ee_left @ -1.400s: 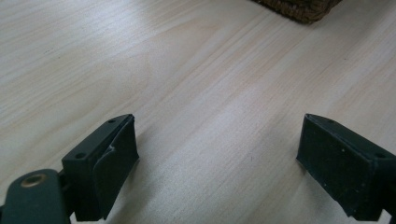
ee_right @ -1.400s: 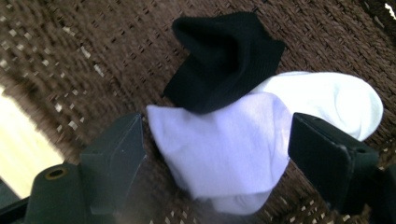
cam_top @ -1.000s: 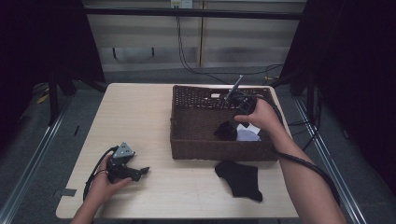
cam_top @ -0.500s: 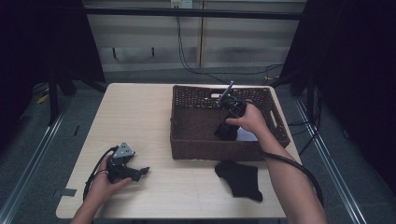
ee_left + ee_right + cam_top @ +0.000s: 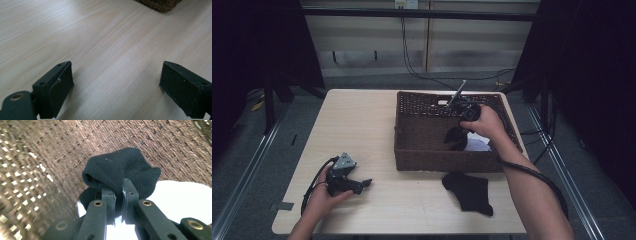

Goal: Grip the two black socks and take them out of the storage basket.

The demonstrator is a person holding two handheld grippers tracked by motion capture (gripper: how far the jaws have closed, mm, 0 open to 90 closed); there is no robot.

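Gripping a black sock [image 5: 120,173] inside the basket [image 5: 444,160], right tongs [image 5: 118,192] have just closed, probably for lifting; left tongs [image 5: 115,87] rest wide.

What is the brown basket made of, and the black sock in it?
The basket looks like woven wicker or rattan: brown strands cross with small gaps. The black sock looks like soft knitted fabric, matte with fine ribbing, probably cotton, though that's a guess.
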